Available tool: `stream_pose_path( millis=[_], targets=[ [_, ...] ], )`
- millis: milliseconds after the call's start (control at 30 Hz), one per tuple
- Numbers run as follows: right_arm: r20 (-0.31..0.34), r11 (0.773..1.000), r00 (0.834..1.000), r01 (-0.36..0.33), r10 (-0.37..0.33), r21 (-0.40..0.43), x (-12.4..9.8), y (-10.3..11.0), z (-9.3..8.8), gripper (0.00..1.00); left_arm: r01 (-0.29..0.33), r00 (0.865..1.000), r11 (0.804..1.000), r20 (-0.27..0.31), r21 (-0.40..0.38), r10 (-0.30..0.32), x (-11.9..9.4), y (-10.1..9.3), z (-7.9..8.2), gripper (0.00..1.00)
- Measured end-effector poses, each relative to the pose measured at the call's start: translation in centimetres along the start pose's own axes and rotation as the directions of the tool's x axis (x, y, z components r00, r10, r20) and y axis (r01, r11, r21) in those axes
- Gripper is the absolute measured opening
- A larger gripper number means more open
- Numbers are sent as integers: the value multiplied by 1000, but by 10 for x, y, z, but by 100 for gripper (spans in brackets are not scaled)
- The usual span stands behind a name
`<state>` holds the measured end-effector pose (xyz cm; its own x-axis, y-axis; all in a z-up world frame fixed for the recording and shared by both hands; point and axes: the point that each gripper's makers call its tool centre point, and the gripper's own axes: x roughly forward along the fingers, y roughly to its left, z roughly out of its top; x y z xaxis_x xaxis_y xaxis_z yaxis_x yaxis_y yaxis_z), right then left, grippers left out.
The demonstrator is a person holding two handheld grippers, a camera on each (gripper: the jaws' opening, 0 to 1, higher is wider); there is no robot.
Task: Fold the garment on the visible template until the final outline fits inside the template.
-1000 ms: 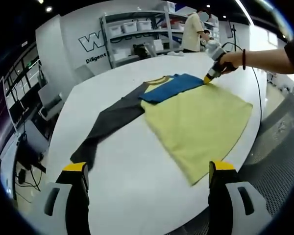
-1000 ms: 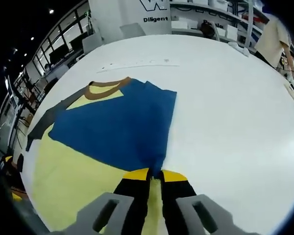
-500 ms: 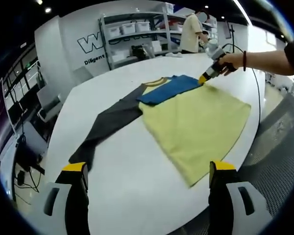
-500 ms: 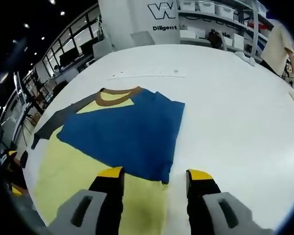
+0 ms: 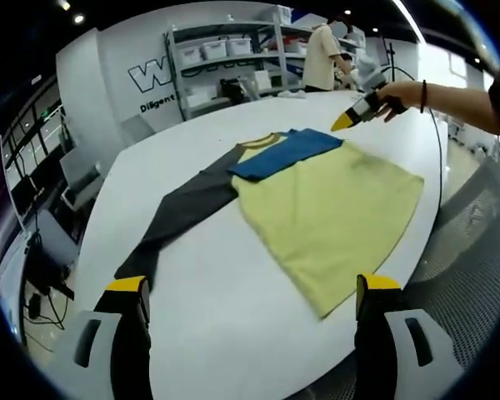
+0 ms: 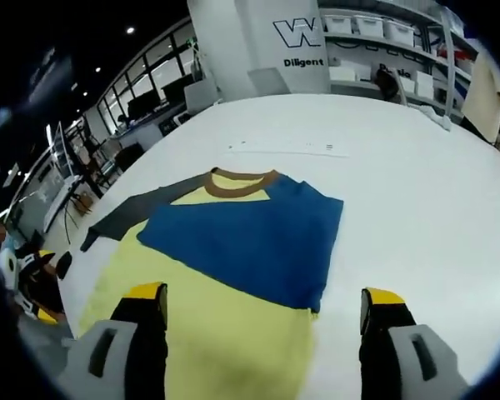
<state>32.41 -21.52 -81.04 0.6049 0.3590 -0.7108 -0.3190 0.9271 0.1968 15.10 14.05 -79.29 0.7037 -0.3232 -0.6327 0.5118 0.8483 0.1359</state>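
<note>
Right tool [image 6: 262,312] now lifted off garment [image 6: 242,250].

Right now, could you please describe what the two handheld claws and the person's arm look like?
Each claw has two black jaws with yellow tips on pale grey bodies: left claw, right claw. A black cable trails from the right claw, and the arm wears a dark wristband and dark short sleeve.

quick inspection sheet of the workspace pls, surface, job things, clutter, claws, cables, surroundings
surface: white table, rounded edge
job's things: yellow shirt lying flat; blue sleeve folded across the chest, grey sleeve spread out; template not made out
clutter: nothing seen
grippers: left claw open, short of the hem; right claw open, above the blue sleeve's end
cables: black cable trailing from the right claw
surroundings: shelving with bins; person standing beyond the table
</note>
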Motion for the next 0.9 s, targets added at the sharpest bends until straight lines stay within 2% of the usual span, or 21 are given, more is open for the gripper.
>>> stream_pose_path(
  millis=[300,467,767,900],
  targets=[
    [16,999,999,-35,36,-36,-13,21,10,99,-2,1000,1000,20,-9,2,-1,0,4,99],
    [25,996,998,-61,63,-58,-19,35,11,99,-6,1000,1000,7,-2,6,-1,0,1,99],
    [20,991,997,-74,77,-110,-33,44,0,99,-6,1000,1000,5,-3,6,-1,1,1,99],
    [20,988,994,-101,104,-120,-43,55,-7,99,-4,1000,1000,3,-1,4,0,1,0,99]
  ],
)
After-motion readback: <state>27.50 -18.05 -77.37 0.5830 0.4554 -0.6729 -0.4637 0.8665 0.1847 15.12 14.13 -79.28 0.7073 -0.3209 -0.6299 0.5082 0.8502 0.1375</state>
